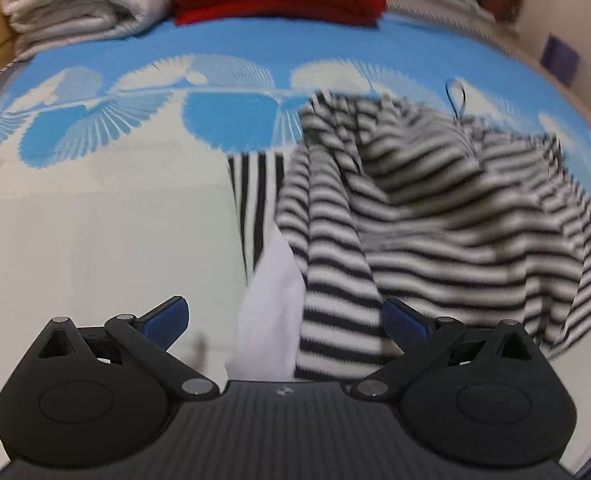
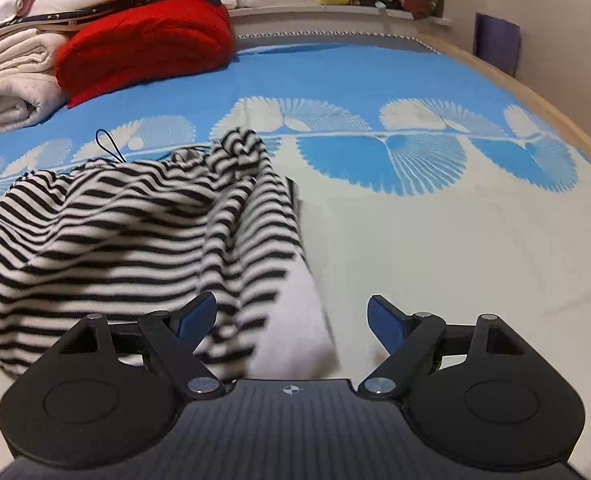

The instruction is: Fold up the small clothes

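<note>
The striped garment (image 1: 435,216) is black and white, with narrow horizontal stripes, and it lies in a loose, crumpled heap on the bed cover (image 1: 95,220), which is white in the near part and blue with white fan shapes further away. The cloth looks soft and a little blurred in both views. A white part of the fabric (image 1: 271,312) shows at the near edge of the heap, and a thin dark loop of cord (image 1: 455,100) stands out at the far side. In the left wrist view the heap is to the right of centre; in the right wrist view the same garment (image 2: 115,240) is to the left. The left gripper (image 1: 285,320) points steeply down to the bed, and its blue pads (image 1: 167,320) stand wide apart; cloth is in the gap, but the pads do not press on it. The right gripper (image 2: 291,320) also points down, with its jaws apart; its left pad (image 2: 197,316) is in front of the stripes, and nothing is held. Behind, a red blanket (image 2: 147,48) and folded white bedding (image 2: 11,84) lie at the far end of the bed.
</note>
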Available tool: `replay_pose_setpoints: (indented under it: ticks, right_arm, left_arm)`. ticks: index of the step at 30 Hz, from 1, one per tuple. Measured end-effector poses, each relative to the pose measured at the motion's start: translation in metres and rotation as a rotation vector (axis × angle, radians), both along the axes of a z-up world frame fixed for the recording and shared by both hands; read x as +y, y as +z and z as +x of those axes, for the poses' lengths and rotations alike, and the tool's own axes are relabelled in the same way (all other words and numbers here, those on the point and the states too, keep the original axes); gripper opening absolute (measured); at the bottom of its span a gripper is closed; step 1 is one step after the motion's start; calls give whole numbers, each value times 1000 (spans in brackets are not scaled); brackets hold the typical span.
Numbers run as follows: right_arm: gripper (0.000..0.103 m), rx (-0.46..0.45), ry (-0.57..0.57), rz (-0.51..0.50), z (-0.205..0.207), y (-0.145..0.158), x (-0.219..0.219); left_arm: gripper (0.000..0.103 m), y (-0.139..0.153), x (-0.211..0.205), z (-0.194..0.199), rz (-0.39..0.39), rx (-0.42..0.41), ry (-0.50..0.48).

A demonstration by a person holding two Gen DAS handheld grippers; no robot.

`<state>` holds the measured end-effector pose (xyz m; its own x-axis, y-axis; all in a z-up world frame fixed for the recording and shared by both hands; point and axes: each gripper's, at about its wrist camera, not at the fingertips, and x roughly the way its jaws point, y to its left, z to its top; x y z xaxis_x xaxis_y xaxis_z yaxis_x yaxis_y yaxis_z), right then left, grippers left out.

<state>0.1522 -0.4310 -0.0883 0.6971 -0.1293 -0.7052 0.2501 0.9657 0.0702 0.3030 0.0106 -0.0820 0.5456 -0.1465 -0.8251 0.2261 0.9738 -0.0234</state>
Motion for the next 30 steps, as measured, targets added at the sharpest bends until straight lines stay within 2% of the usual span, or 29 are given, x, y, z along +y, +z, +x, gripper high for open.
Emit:
replay_pose_setpoints:
  ticks: [4, 7, 8, 9, 10, 11, 12, 14, 17, 19, 21, 23, 24, 26, 27, 29, 30]
  right_arm:
    - [84, 54, 44, 38, -13, -7, -5]
    - [84, 75, 102, -38, -14, -13, 10]
    - [84, 72, 121, -77, -13, -14, 17]
    - [78, 65, 134, -106, -11, -15, 22]
    - [65, 57, 137, -122, -9, -16, 26]
    - [24, 60, 139, -116, -6, -18, 27]
    - [13, 84, 137, -94, -1, -20, 25]
    - [11, 95, 101, -56, 4, -19, 19]
    - [9, -23, 44, -53, -9, 8, 4]
    - [9, -65, -23, -5, -19, 17, -16]
    - [8, -21, -55, 3, -16, 9, -27]
    - [8, 51, -34, -46, -7, -6, -20]
    - [8, 76, -28, -69, -4, -11, -15]
    - [8, 101, -43, -78, 3, -17, -13]
    - [8, 99, -58, -79, 5, -16, -15]
    - [12, 118, -60, -45, 7, -18, -19]
    - [19, 135, -59, -23, 9, -20, -18]
  left_arm:
    - [103, -12, -5, -6, 58, 7, -25]
    - [102, -14, -9, -10, 76, -31, -32]
    - [90, -13, -10, -11, 73, -57, -40]
    - [51, -11, -12, -12, 63, -74, -65]
    - [32, -9, -13, -12, 46, -68, -87]
    - [19, -8, -12, -12, 21, -63, -84]
    - [15, -5, -10, -13, 10, -67, -68]
    - [13, 5, -3, -15, 2, -92, -52]
    - [12, 19, 23, -19, -48, -129, 1]
    - [11, 13, 37, -13, -39, -101, 41]
    - [10, 2, 42, -7, -10, -64, 56]
    - [7, -5, 41, -4, 49, -55, 58]
    - [0, -7, 42, -3, 68, -52, 64]
    - [0, -13, 47, 2, 193, -65, 112]
    - [0, -17, 51, 4, 224, -57, 135]
    - [1, -15, 62, 6, 155, -41, 160]
    - [3, -11, 66, 5, 118, -49, 167]
